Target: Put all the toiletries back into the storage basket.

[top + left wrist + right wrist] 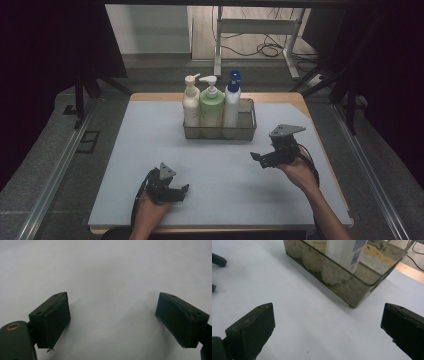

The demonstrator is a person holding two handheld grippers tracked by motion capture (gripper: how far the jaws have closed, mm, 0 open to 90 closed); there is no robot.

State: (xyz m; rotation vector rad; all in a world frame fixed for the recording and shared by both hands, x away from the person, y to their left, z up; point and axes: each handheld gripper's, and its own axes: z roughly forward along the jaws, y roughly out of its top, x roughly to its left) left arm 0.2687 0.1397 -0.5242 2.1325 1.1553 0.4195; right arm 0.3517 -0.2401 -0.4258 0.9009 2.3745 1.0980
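Three pump bottles stand upright in a row inside the metal basket [250, 116] near the far edge of the table: cream bottle [190, 104], green bottle [211, 106] and white bottle [231, 102] with its blue cap, each touching its neighbour. Your right gripper [258, 158] hovers just in front of the basket's right end, jaws wide apart with nothing between them; your left gripper [184, 189] rests low by the near edge, jaws also apart and empty. If you go for the white bottle, a jaw will likely catch the basket wall or nudge the green bottle, tipping the row. Pump heads sit high, so a low grip could let a bottle lean.
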